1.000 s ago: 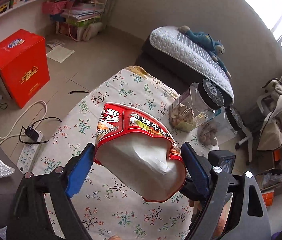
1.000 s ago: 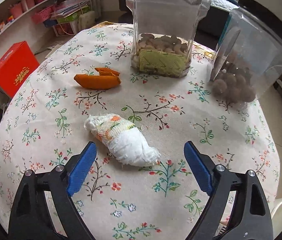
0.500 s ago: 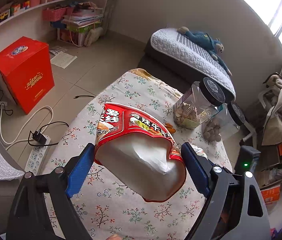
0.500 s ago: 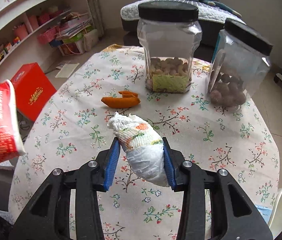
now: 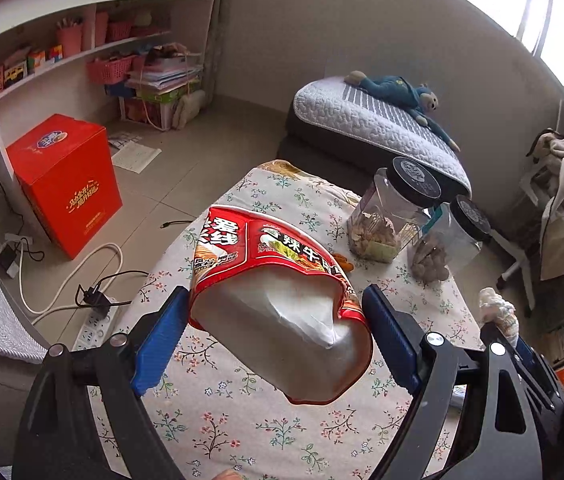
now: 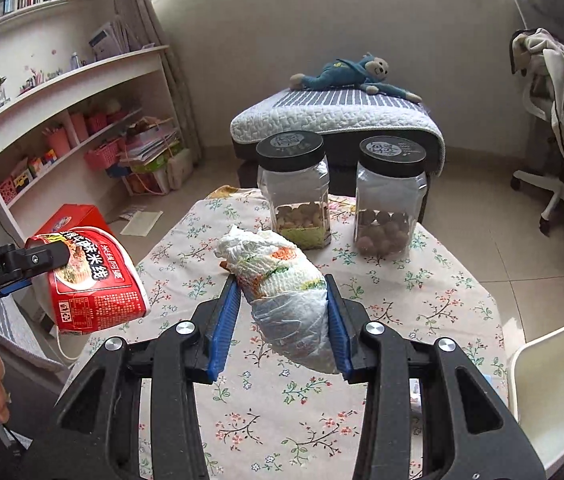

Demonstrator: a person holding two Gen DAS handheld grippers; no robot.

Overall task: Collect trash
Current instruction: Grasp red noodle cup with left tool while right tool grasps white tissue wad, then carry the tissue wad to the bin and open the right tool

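Observation:
My left gripper [image 5: 274, 328] is shut on a crushed red instant-noodle cup [image 5: 278, 300], its white inside facing me, held above the floral table [image 5: 242, 412]. The cup also shows in the right wrist view [image 6: 94, 280], at the left. My right gripper [image 6: 282, 312] is shut on a crumpled white paper wad with orange and green print [image 6: 282, 284], lifted above the table [image 6: 421, 320]. The wad shows at the right edge of the left wrist view [image 5: 497, 312]. An orange peel [image 5: 341, 262] lies on the table near the jars, mostly hidden behind the cup.
Two clear jars with black lids [image 6: 297, 196] [image 6: 389, 200] stand at the table's far side. A white chair [image 6: 549, 392] is at the right. A red box [image 5: 66, 180], a power strip and cables [image 5: 90, 320] are on the floor at the left. A bed [image 6: 337, 120] lies beyond.
My right gripper closed on the paper wad and lifted it off the table. Both grippers have risen; the left still holds the cup.

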